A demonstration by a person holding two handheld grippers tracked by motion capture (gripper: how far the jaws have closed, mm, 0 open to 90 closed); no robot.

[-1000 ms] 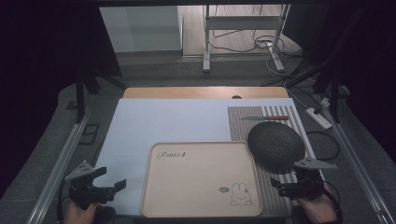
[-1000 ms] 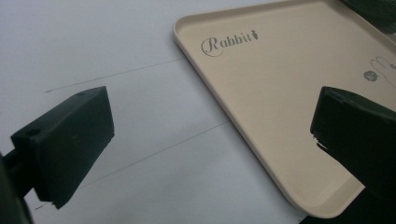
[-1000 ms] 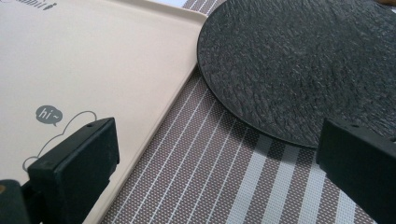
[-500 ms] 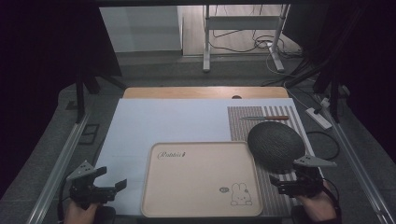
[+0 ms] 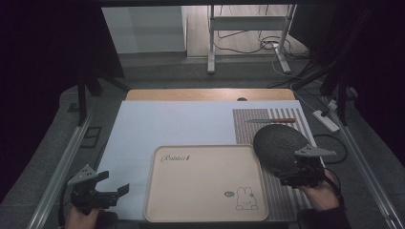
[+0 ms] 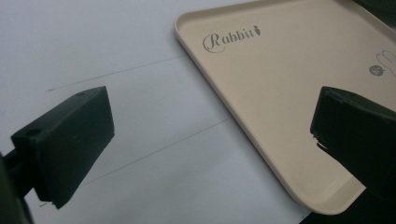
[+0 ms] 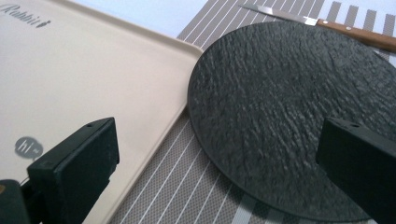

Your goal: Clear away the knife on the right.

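Observation:
A beige tray (image 5: pixel 205 157) printed "Rabbit" with a small rabbit drawing lies at the table's front middle. Right of it a round black slate plate (image 5: pixel 277 143) rests on a striped placemat (image 5: pixel 286 191). My right gripper (image 5: pixel 298 176) hovers open at the plate's near edge; in the right gripper view the plate (image 7: pixel 289 107) and the tray's corner (image 7: pixel 140 60) lie between its jaws. My left gripper (image 5: pixel 112 193) is open at the front left over the white sheet, with the tray's near-left corner (image 6: pixel 280 154) ahead of it.
A knife (image 5: pixel 272 120) with a wooden handle lies on the placemat behind the plate, its blade (image 7: pixel 275 11) pointing left. The white sheet (image 5: pixel 181 124) covers most of the table. A power strip (image 5: pixel 326 120) lies off the right edge.
The right gripper has edged slightly forward toward the plate's near rim. The left gripper has barely moved.

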